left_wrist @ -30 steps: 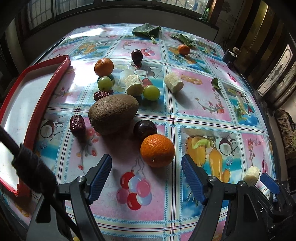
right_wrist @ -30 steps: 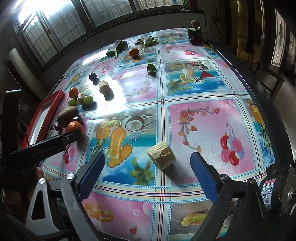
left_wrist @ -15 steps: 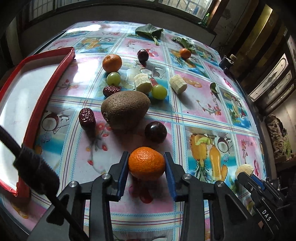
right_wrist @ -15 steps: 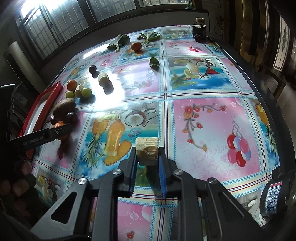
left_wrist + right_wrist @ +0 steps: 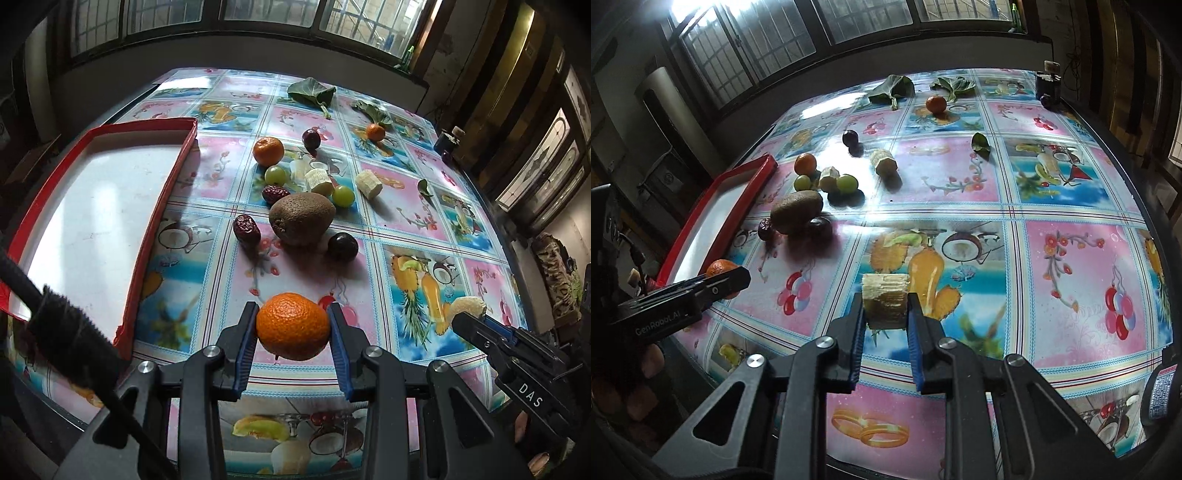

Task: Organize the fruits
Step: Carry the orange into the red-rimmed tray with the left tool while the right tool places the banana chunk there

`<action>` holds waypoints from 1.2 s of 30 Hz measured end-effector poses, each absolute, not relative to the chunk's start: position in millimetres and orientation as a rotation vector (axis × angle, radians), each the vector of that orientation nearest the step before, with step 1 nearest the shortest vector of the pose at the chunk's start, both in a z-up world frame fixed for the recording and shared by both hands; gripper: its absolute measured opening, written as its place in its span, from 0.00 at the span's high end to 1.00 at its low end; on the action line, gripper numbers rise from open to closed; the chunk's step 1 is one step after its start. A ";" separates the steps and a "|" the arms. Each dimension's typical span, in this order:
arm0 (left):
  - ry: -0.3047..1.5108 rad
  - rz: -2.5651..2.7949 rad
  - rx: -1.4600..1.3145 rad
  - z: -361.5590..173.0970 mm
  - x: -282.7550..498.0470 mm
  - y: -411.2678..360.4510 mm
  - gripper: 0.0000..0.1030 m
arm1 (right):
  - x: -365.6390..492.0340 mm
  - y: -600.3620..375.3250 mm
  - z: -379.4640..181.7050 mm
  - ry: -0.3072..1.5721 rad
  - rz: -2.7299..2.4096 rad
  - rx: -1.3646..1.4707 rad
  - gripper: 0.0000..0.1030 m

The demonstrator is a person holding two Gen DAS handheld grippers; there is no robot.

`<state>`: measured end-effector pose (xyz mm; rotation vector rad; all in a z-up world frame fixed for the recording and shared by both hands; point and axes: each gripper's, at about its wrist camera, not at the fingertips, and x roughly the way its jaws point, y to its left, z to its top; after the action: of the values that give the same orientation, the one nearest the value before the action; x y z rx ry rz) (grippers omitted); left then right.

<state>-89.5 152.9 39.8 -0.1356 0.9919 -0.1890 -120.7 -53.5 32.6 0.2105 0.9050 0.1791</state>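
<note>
Left tongs [image 5: 292, 325] clenched on a mandarin [image 5: 293, 325], lifted off the surface [image 5: 406, 221], just right of the red tray [image 5: 155, 229]. Right tongs [image 5: 885, 314] clenched on a cut banana chunk [image 5: 885, 300]. Left view alone shows both red dates [image 5: 246, 229] beside the kiwi [image 5: 302, 218]; right view shows one. Right view alone shows fingers [image 5: 652, 356] behind the left tongs, and the dark jar [image 5: 1048, 88] clearly at the far corner
</note>
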 end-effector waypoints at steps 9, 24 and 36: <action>0.940 -0.071 -0.147 51.1 -98.3 202.9 0.64 | -108.3 -6.6 39.3 0.917 0.284 0.174 0.78; 0.931 0.062 -0.215 48.3 -98.1 269.1 0.64 | -93.3 57.0 48.9 0.925 0.402 0.107 0.78; 0.928 0.121 -0.258 51.4 -88.8 322.0 0.64 | -74.9 124.4 51.5 0.940 0.560 0.043 0.78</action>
<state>-88.8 322.0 51.4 -0.2577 0.9278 0.1214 -74.9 124.4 51.5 0.0428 0.9401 0.5605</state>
